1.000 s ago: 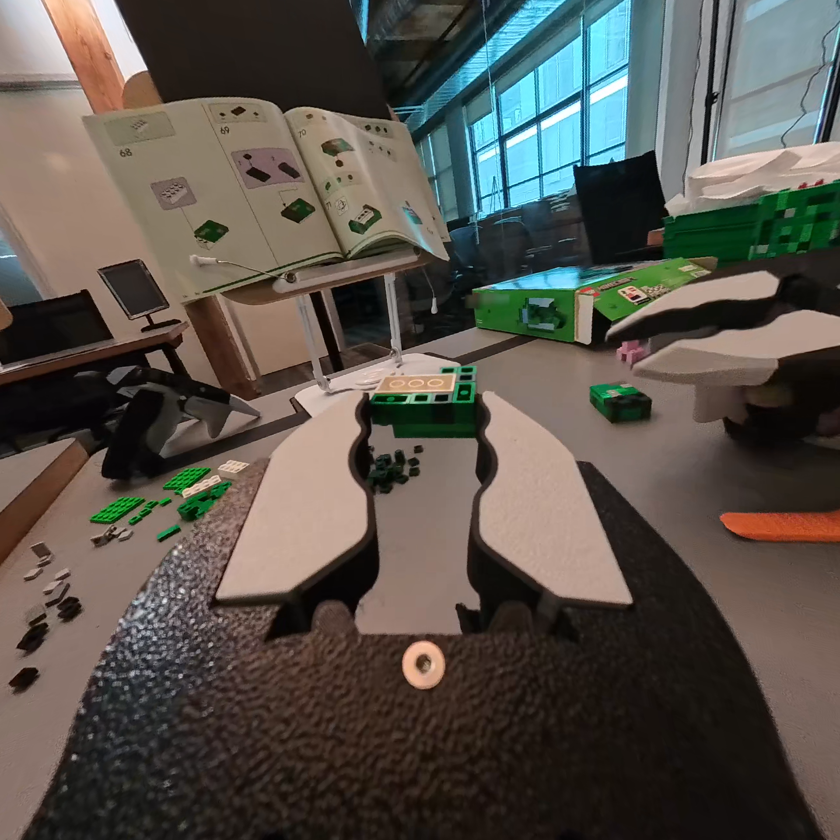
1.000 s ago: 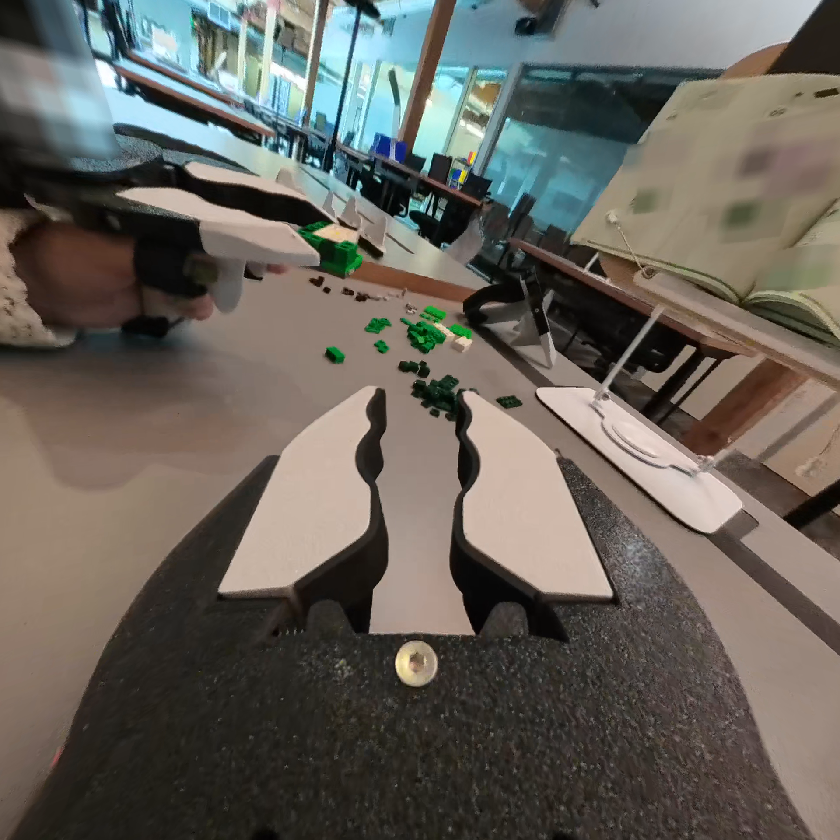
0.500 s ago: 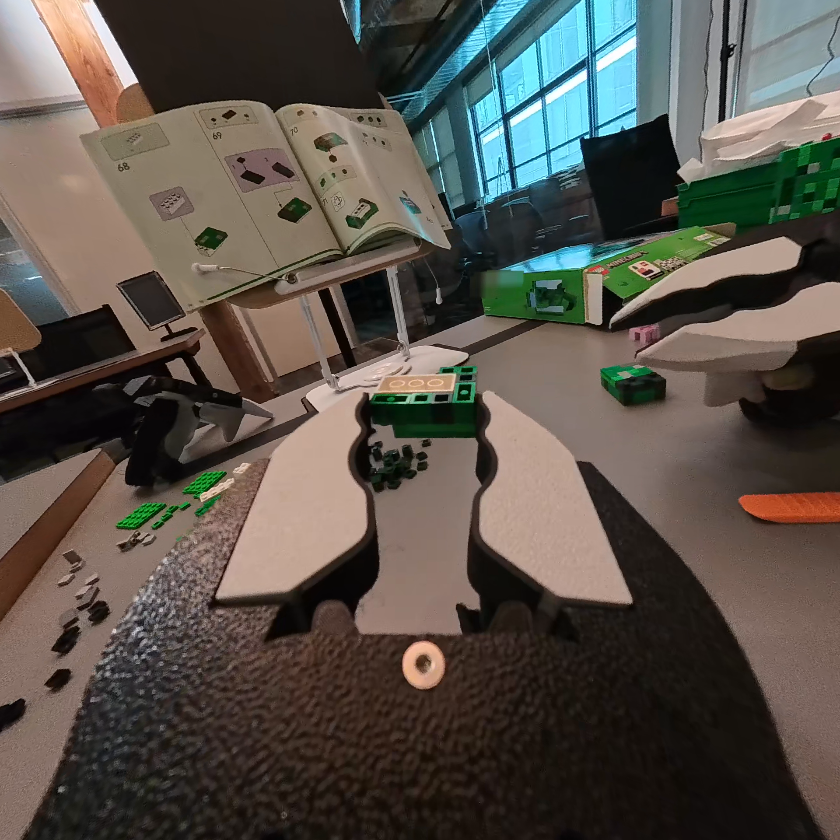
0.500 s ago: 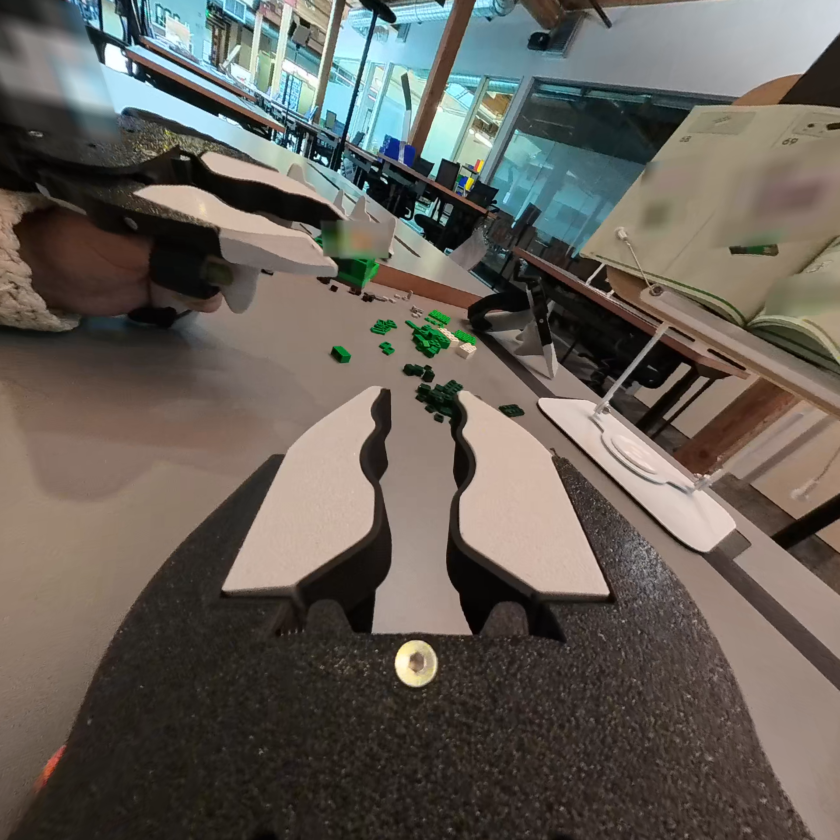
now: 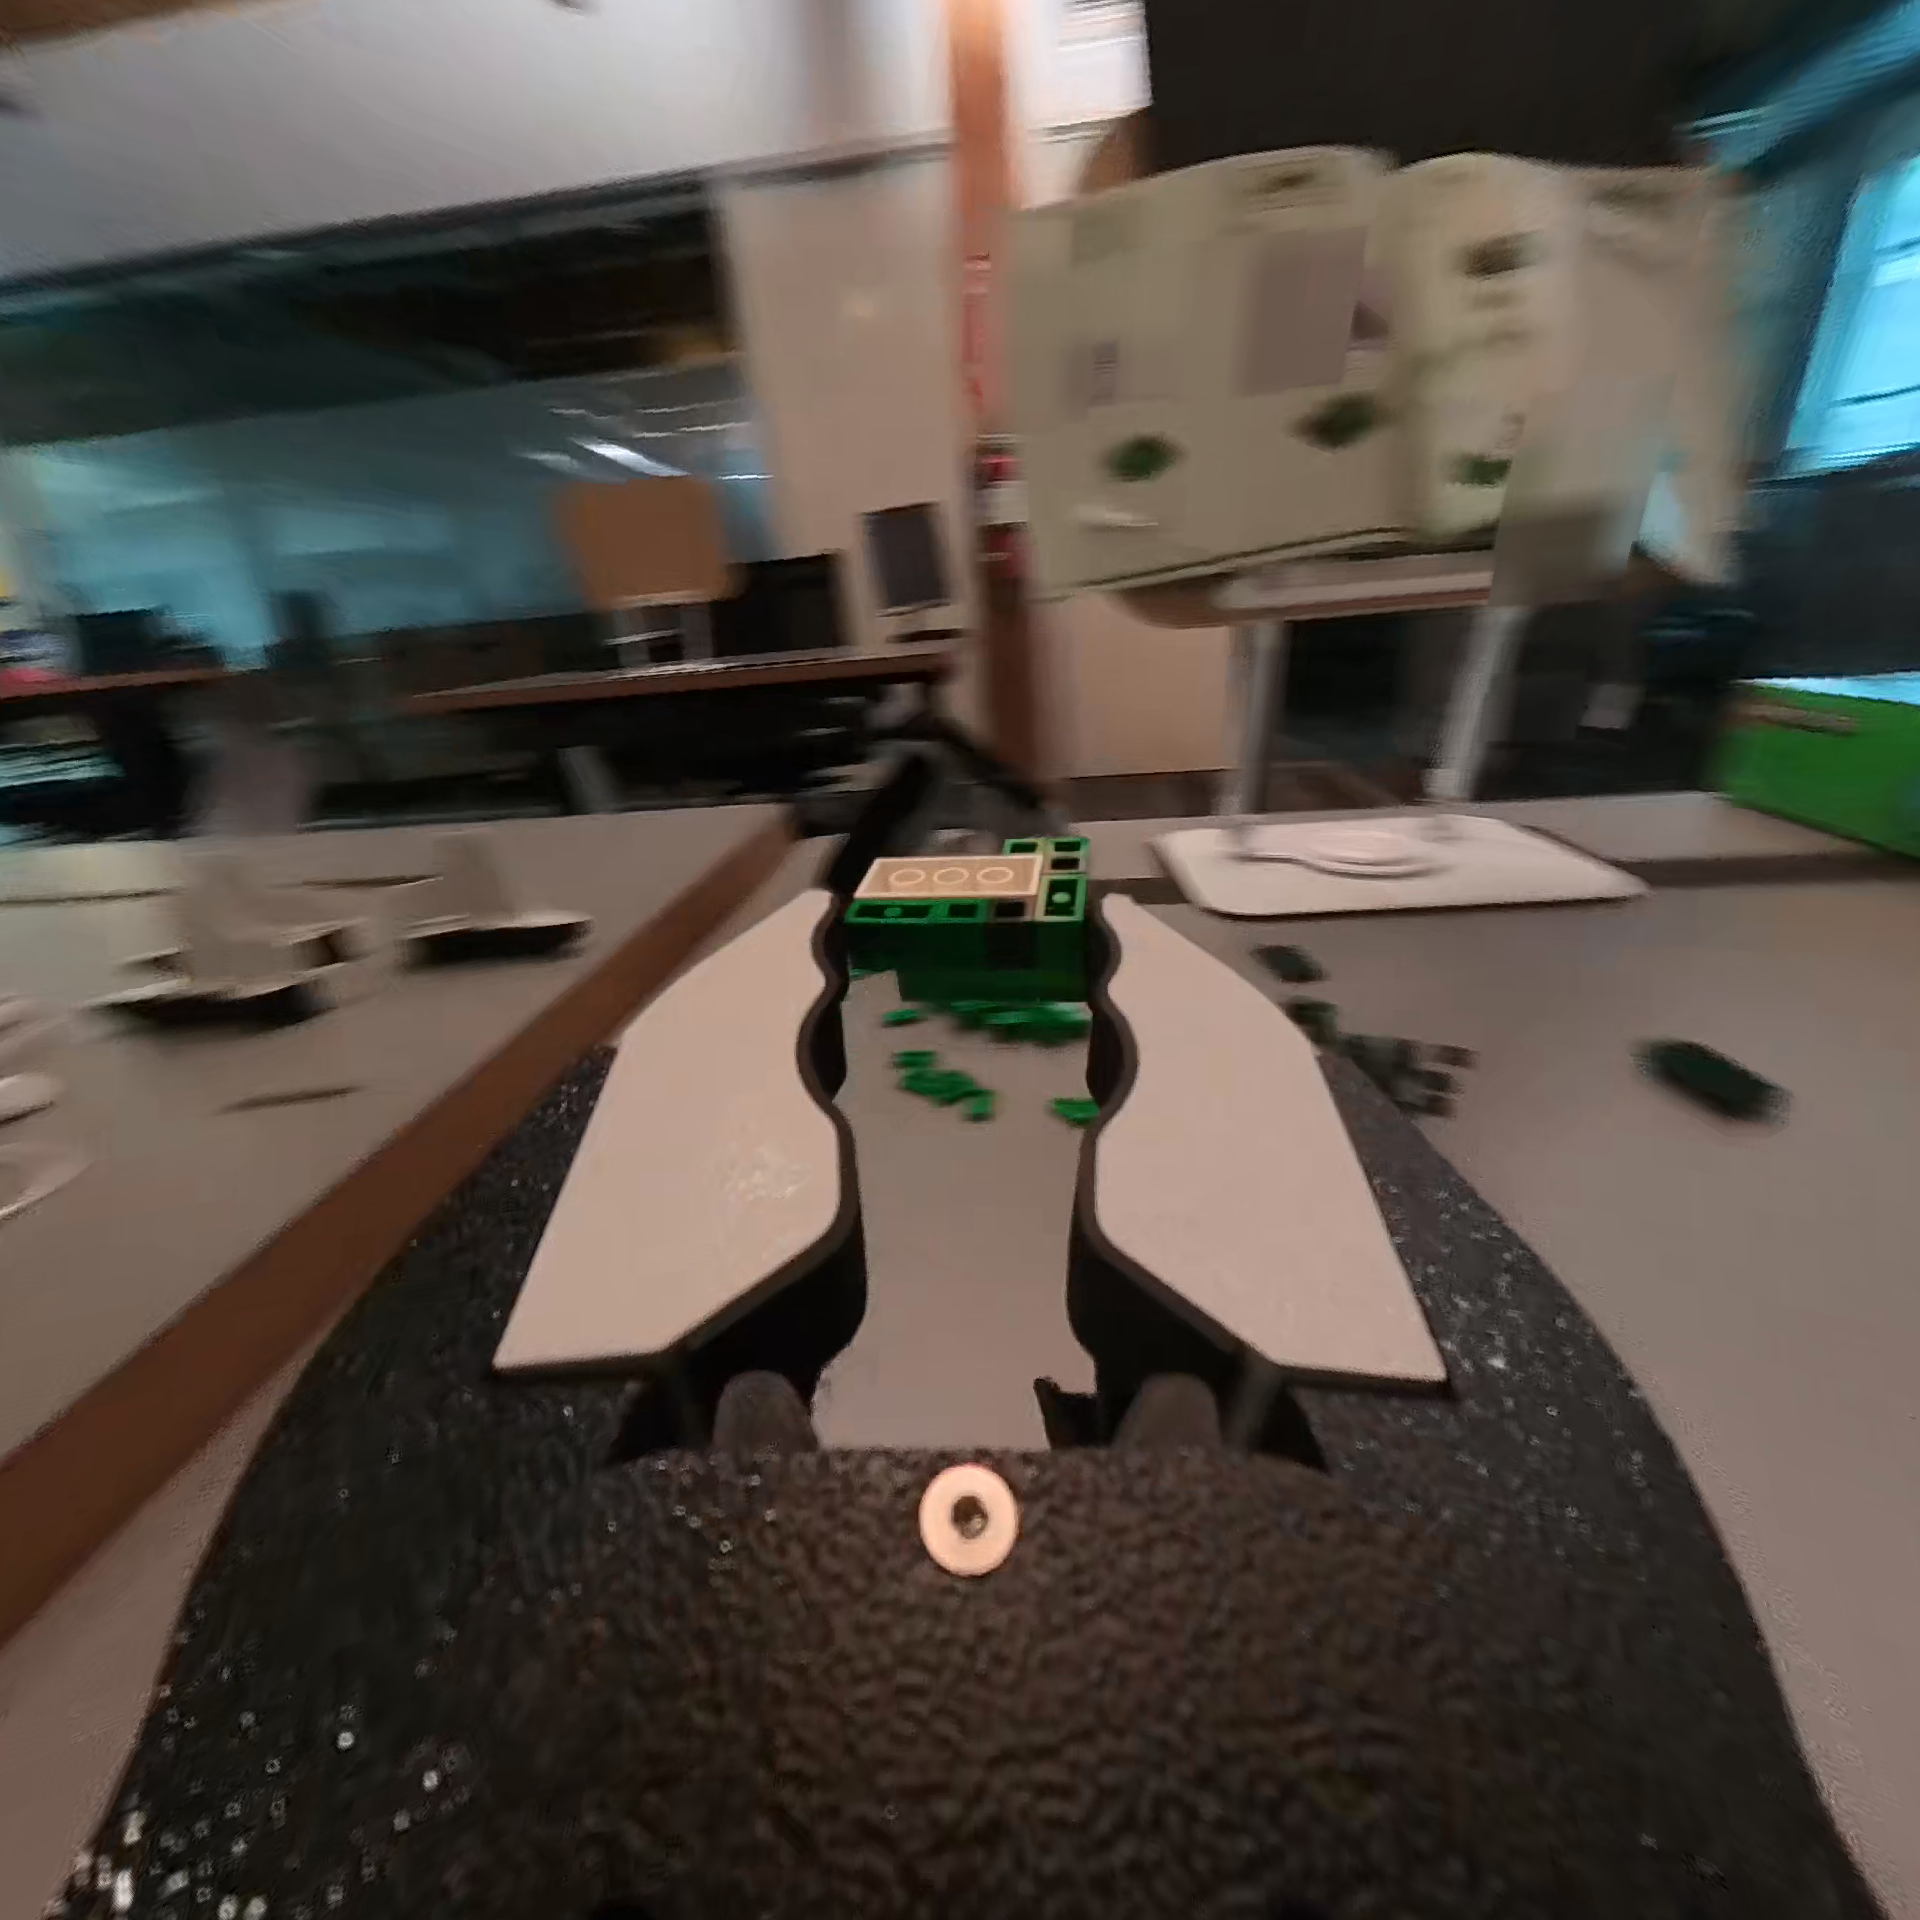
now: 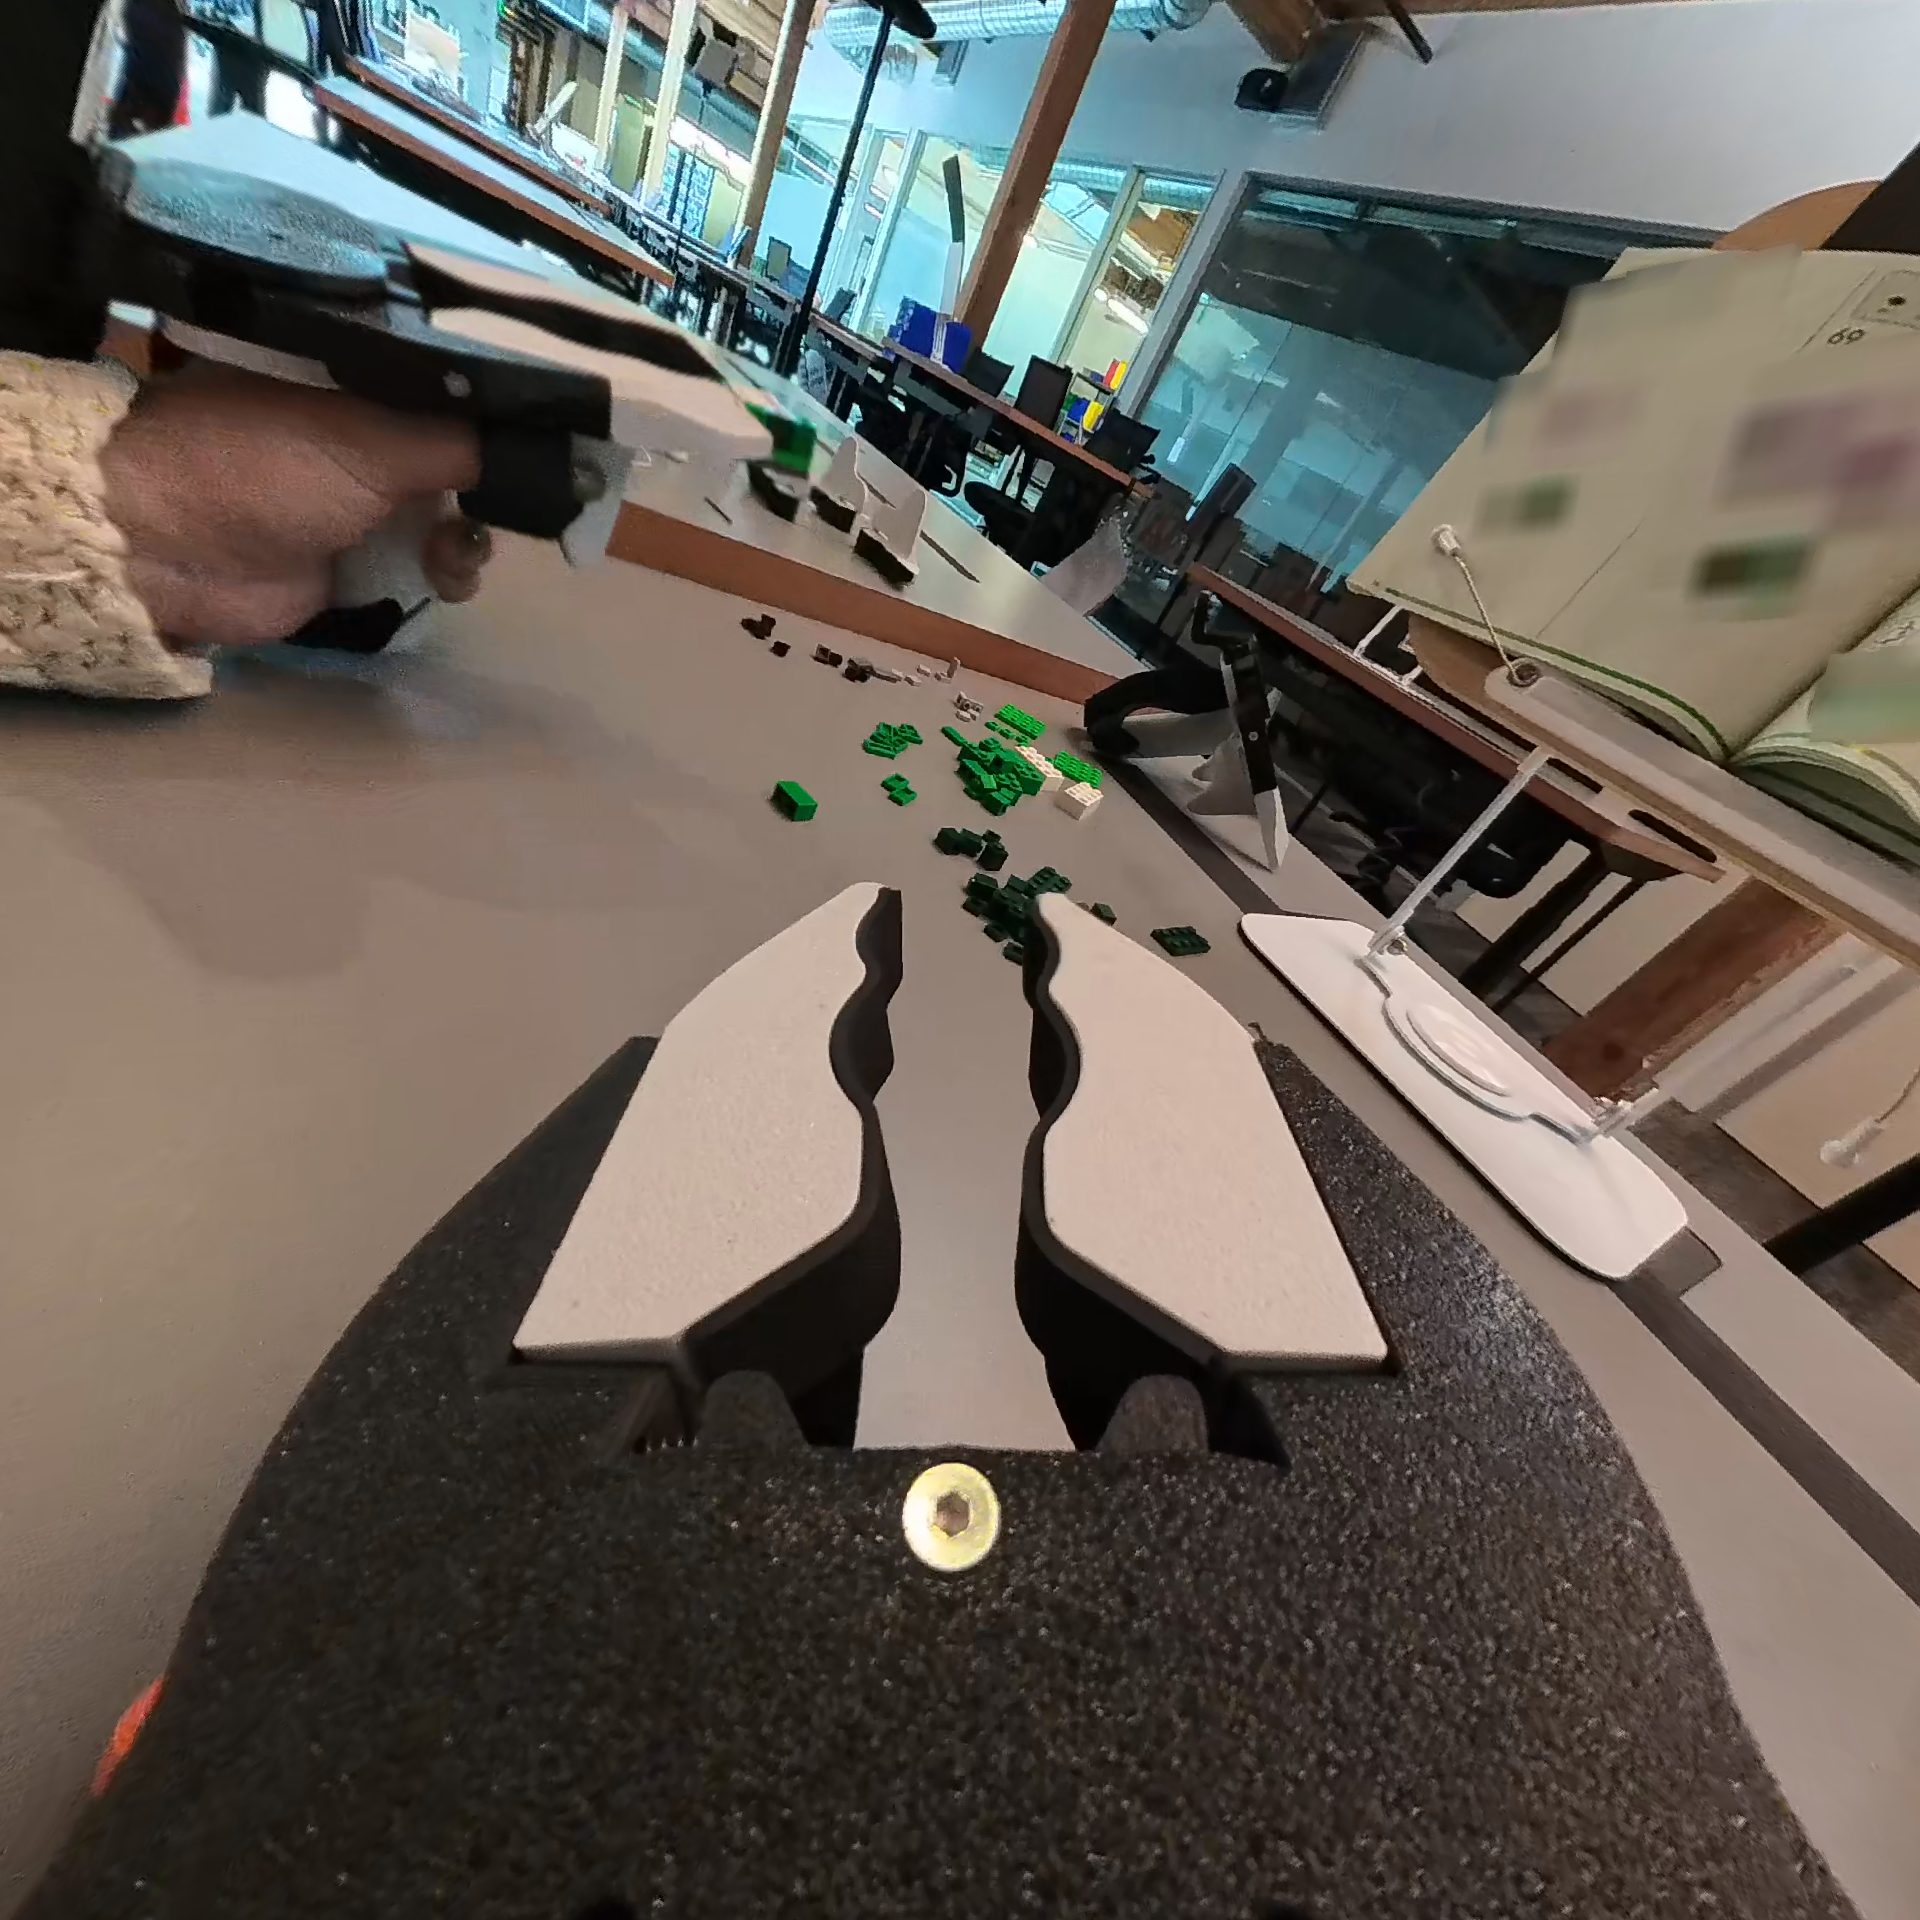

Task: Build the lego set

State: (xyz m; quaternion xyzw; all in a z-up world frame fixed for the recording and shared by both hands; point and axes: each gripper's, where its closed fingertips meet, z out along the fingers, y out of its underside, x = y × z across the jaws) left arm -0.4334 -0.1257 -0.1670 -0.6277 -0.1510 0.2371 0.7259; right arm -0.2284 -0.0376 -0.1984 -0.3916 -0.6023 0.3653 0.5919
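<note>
Open office; grey table (image 6: pixel 312 935), instruction book (image 6: pixel 1662 499) on a stand at its far edge. Left gripper (image 5: pixel 966 925) clamps the green assembly (image 5: pixel 971 930) aloft, left of the book. Right gripper (image 6: pixel 961 904), slightly parted, empty, aims at loose bricks (image 6: pixel 1003 769) before the book. Risk: swinging loosens the assembly's hold.

Left gripper (image 5: pixel 968 925) clamped; right gripper (image 6: pixel 964 914) parted.

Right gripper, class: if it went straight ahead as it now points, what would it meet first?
Probably the dark green brick pile just beyond the right gripper, whose jaws stand open and empty; depth is uncertain.
</note>
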